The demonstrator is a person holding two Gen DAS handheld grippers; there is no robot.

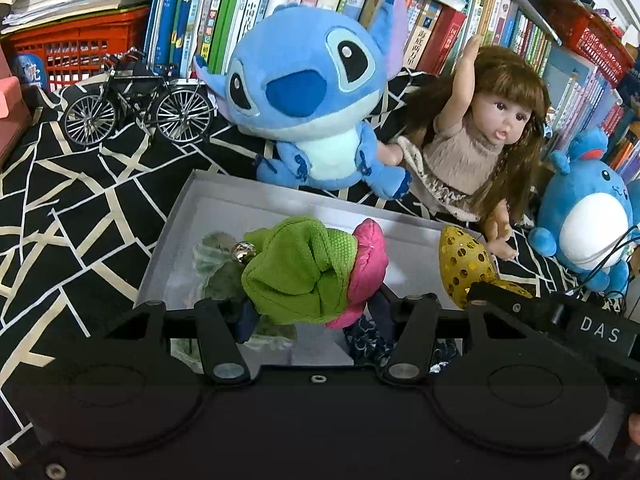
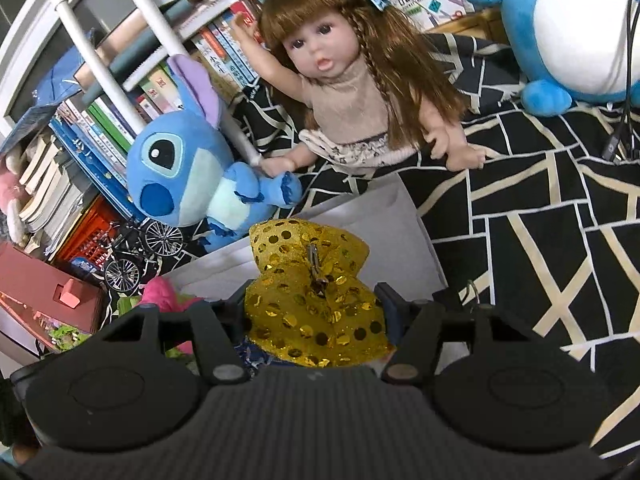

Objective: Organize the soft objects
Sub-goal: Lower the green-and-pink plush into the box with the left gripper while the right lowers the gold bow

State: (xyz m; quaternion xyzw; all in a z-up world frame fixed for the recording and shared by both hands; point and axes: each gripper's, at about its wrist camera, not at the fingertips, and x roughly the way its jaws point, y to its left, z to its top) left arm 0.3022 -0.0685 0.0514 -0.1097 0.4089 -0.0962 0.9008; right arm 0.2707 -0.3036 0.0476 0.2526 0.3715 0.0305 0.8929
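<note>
My left gripper (image 1: pixel 314 314) is shut on a green and pink soft toy (image 1: pixel 304 268) with a small silver bell, holding it just above an open white box (image 1: pixel 224 200). In the box lie a pale green-grey soft item (image 1: pixel 216 256) and a dark blue patterned cloth (image 1: pixel 372 340). My right gripper (image 2: pixel 316 312) is shut on a gold sequin bow (image 2: pixel 312 280) with a metal clip, over the right side of the same box (image 2: pixel 400 232). In the left wrist view the bow (image 1: pixel 464 264) shows at the box's right edge. The pink toy (image 2: pixel 160 292) peeks in at the left of the right wrist view.
Behind the box sit a blue Stitch plush (image 1: pixel 308 96), a long-haired doll (image 1: pixel 480 148) and a round blue plush (image 1: pixel 588 216). A model bicycle (image 1: pixel 140 100) stands at the left. Bookshelves (image 1: pixel 240 8) and a red crate (image 1: pixel 80 48) line the back. Black-and-white patterned cloth (image 1: pixel 60 208) covers the surface.
</note>
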